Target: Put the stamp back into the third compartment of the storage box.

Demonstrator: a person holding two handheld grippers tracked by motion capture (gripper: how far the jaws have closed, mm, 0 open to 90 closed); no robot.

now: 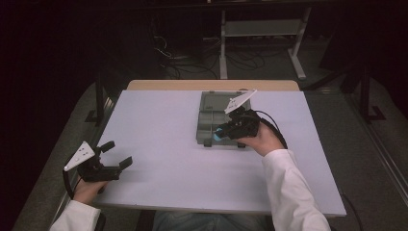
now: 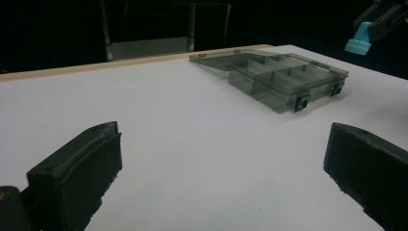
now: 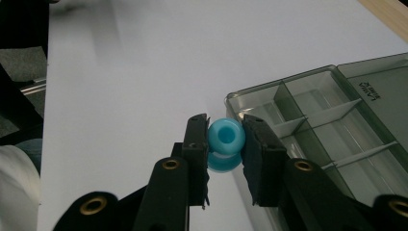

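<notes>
A grey see-through compartment box [image 1: 211,101] lies open at the back middle of the white table [image 1: 163,139], its lid folded back. My right gripper [image 1: 222,133] hovers over the box's near left corner, shut on a small blue spool [image 3: 226,136] squeezed between its pads. In the left gripper view the spool [image 2: 360,42] hangs in the air above the box [image 2: 284,79]. The box's compartments [image 3: 332,122] look empty. My left gripper [image 1: 119,153] stands open near the table's front left corner with nothing between its fingers [image 2: 82,168].
A wooden strip [image 1: 211,85] runs along the table's far edge. Behind it stand a metal rack [image 1: 262,29] and cables on the dark floor. A white sleeve [image 1: 293,192] reaches in from the front right.
</notes>
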